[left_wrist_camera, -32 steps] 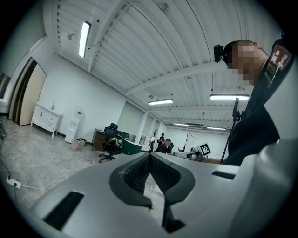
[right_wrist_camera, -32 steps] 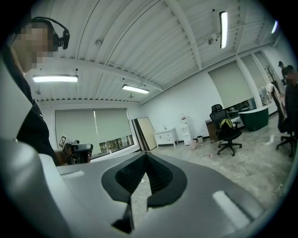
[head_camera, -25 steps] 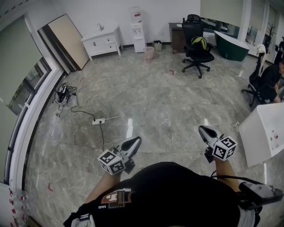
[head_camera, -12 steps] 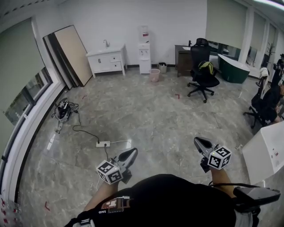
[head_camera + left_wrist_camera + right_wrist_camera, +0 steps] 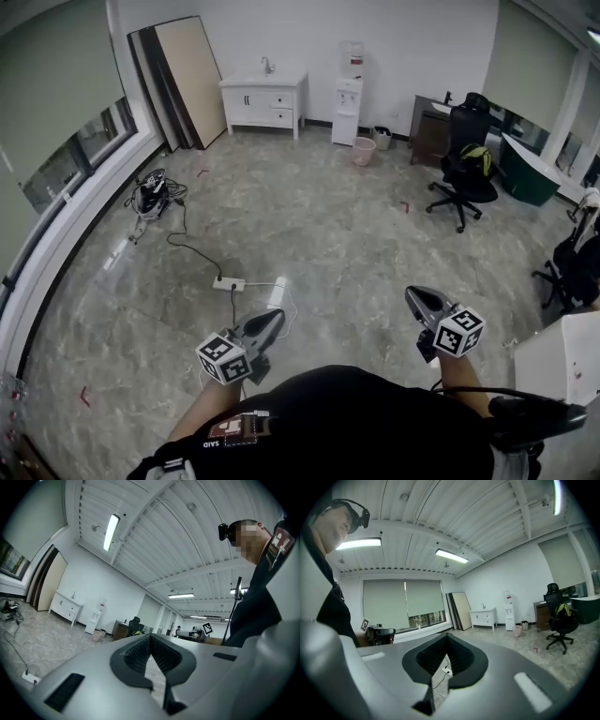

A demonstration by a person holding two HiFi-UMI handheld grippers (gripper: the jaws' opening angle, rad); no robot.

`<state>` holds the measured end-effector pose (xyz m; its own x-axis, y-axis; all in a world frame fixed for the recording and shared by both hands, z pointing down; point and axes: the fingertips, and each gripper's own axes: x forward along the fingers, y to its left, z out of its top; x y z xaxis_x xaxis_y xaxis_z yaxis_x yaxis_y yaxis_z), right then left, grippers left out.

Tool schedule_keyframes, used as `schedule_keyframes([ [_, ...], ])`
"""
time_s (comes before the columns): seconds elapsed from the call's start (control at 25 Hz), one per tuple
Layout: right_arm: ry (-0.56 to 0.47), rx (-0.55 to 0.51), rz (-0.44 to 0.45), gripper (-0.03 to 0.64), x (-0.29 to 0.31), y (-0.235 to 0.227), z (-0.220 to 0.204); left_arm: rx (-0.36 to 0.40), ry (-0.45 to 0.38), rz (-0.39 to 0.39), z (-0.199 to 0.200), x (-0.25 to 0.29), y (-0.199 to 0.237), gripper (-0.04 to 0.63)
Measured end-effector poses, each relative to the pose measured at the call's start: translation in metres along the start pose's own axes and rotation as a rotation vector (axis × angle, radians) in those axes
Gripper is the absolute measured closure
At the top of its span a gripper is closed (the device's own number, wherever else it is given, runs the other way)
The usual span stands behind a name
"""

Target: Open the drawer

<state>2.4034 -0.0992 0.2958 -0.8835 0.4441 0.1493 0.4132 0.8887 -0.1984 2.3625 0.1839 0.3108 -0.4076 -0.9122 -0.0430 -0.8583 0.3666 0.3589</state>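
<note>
I hold my left gripper (image 5: 278, 315) and right gripper (image 5: 411, 293) closed on nothing, level ahead of me. The drawer (image 5: 281, 98) sits in the white cabinet (image 5: 253, 103) at the floor's far edge, well apart, seemingly shut.

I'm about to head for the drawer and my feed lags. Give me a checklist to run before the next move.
1. Target in view: ok. White cabinet stands at the room's far side.
2. Within reach: not ok. A stretch of floor lies between.
3. Left gripper free: ok. Jaws together, nothing held.
4. Right gripper free: ok. Jaws together, nothing held.
5. Path clear: not ok. Power strip lies ahead.
</note>
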Motion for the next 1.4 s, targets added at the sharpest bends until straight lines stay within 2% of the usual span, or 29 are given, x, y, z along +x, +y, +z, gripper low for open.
schedule_keyframes([
  [0.2,0.001,0.003,0.086,0.618,0.041,-0.032,-0.004,-0.001,-0.009,0.078,-0.001,0.024,0.028,0.595],
  [0.44,0.000,0.016,0.144,0.618,0.076,-0.119,0.025,0.044,-0.069,0.128,0.031,0.095,0.038,0.595],
  [0.6,-0.014,-0.004,0.195,0.618,0.093,-0.170,0.045,0.018,-0.094,0.186,0.033,0.140,0.050,0.595],
  [0.76,-0.011,0.003,0.223,0.618,0.095,-0.219,0.048,0.010,-0.097,0.175,0.028,0.194,0.042,0.595],
  [0.96,0.008,0.069,0.190,0.618,0.100,-0.267,0.036,0.008,-0.041,0.167,0.020,0.234,0.052,0.595],
  [1.16,0.024,0.115,0.135,0.618,0.107,-0.310,0.023,-0.003,-0.014,0.156,0.022,0.270,0.082,0.595],
  [1.4,0.033,0.098,0.086,0.618,0.148,-0.326,0.035,-0.024,-0.004,0.086,0.028,0.296,0.133,0.595],
])
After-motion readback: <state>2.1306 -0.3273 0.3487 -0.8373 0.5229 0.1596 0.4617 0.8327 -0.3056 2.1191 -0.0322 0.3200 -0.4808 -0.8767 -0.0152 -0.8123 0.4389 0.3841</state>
